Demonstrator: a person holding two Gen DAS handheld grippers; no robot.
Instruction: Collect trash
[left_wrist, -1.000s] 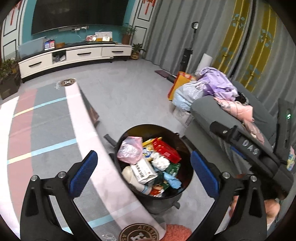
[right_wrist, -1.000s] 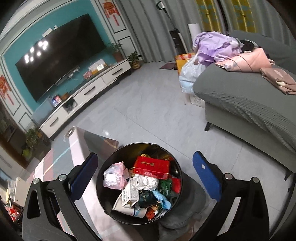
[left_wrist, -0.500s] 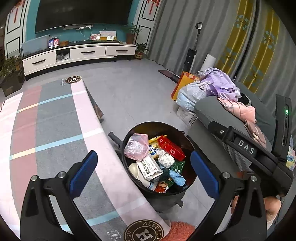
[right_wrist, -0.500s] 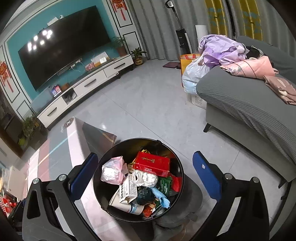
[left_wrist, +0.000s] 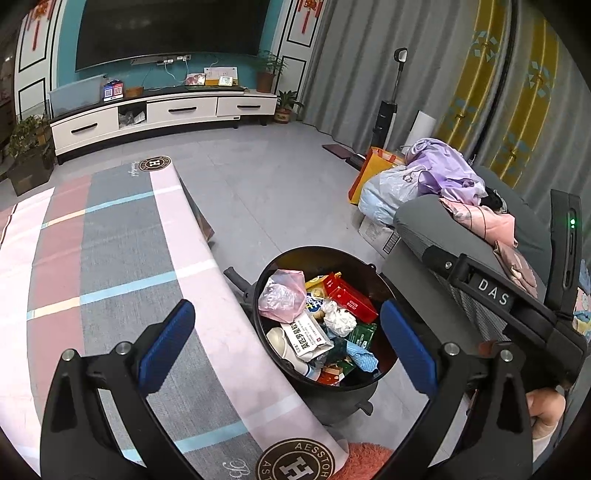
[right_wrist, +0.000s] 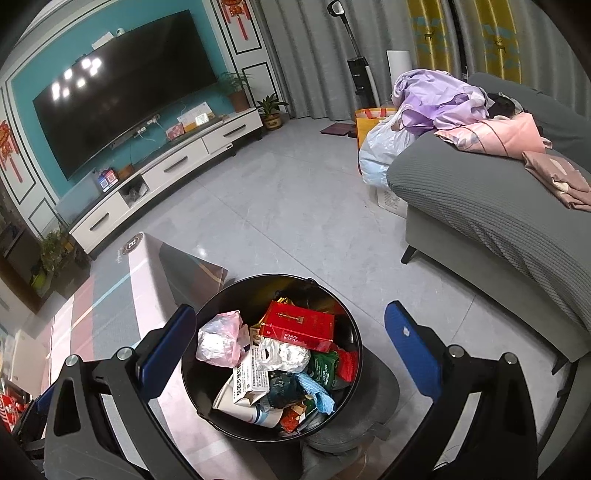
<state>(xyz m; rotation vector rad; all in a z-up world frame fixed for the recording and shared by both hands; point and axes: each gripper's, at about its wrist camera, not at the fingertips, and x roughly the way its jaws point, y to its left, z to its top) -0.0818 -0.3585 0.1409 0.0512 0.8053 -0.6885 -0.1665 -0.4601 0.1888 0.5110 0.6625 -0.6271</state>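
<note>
A round black trash bin (left_wrist: 373, 273) stands on the floor beside the table and also shows in the right wrist view (right_wrist: 218, 306). It holds several pieces of trash: a pink bag (left_wrist: 282, 297), a red box (right_wrist: 297, 326), crumpled white paper (left_wrist: 340, 321) and a white carton (left_wrist: 308, 336). My left gripper (left_wrist: 286, 341) is open and empty above the bin. My right gripper (right_wrist: 288, 350) is open and empty above it too. The right gripper's body (left_wrist: 495, 299) shows at the right of the left wrist view.
A table with a striped pink and grey cloth (left_wrist: 122, 266) lies left of the bin. A grey sofa (right_wrist: 491, 206) with clothes on it stands at the right. Bags (left_wrist: 384, 188) sit on the floor by it. A TV stand (left_wrist: 162, 112) lines the far wall.
Both grippers have risen and drawn back a little, so the bin looks smaller and more of the table and room show. Both stay open and empty.
</note>
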